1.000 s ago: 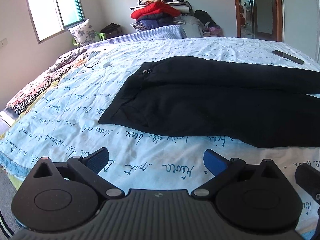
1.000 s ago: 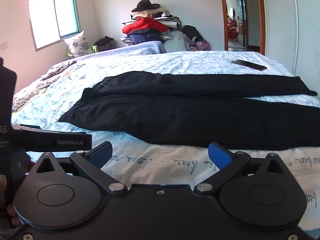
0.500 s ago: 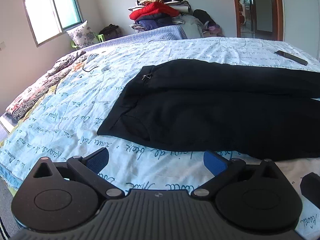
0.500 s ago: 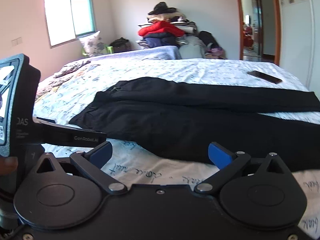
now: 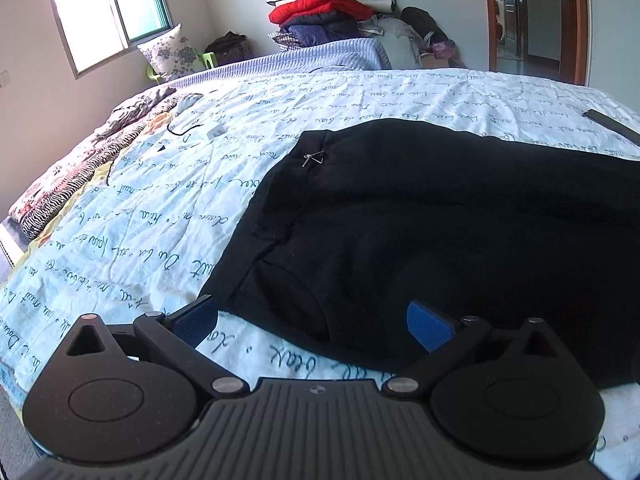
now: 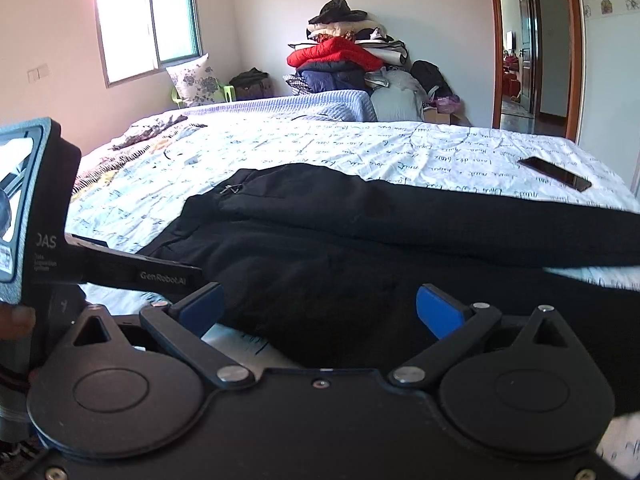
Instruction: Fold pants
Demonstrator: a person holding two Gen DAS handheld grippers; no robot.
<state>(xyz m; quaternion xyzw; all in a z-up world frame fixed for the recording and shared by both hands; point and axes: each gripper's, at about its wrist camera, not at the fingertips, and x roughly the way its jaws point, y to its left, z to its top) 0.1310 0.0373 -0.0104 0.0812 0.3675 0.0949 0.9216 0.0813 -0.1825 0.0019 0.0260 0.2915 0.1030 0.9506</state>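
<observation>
Both hand-held tools sit low over the near edge of the bed: the left gripper has its blue-padded fingers spread wide with nothing between them, and the near waist corner of the black pants lies just ahead of the gap, with a strip of the script-printed bedspread showing under the left pad. The right gripper is likewise spread apart and holds nothing; black cloth fills most of the space ahead of its pads, though whether either pad touches the fabric is hard to tell from this low angle. In the right wrist view the left tool's body shows at the left edge, beside the pants' waist. The pants lie flat across the bed, waist toward the window side and legs running to the right, one leg lying along the other; a small metal clasp shows near the waistband. Farther right on the bedspread a dark phone lies apart from the pants. A striped blanket runs along the bed's left side, and behind the bed a pile of clothes topped by a red jacket stands against the wall, near a flowered pillow under the window
</observation>
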